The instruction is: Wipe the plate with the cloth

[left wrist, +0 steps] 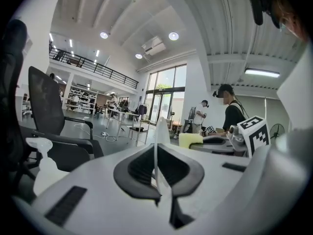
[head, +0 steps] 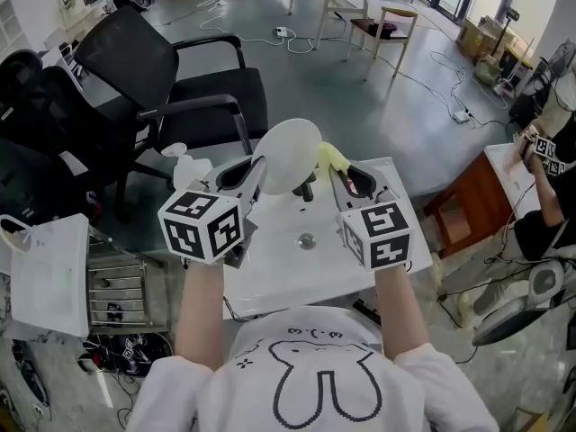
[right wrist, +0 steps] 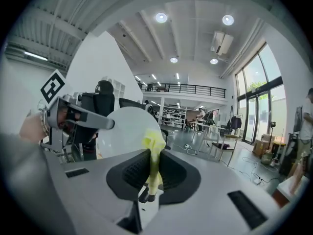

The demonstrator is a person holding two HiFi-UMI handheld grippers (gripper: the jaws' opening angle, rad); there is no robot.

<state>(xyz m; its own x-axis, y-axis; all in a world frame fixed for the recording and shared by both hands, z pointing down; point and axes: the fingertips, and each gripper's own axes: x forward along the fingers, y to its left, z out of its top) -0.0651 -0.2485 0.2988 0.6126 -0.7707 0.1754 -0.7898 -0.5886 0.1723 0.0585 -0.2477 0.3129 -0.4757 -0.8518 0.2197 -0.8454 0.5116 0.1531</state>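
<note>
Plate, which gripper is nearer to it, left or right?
Left. The left gripper is clamped on the plate's rim; the right gripper holds the cloth just beside its other edge.

No readable text, labels, brands, numbers or signs in any view.

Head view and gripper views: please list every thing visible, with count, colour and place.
plate: 1, white, on edge above the table, in the left gripper
cloth: 1, yellow, in the right gripper, beside the plate
table: 1, white, under both grippers
office chair: 1, black, behind the table, left
wooden chair: 1, pale wood, far back
bag: 1, white, left of the table
other person: 1, dark top, right edge
left gripper: 1, grey, shut on the plate's rim
right gripper: 1, grey, shut on the cloth
</note>
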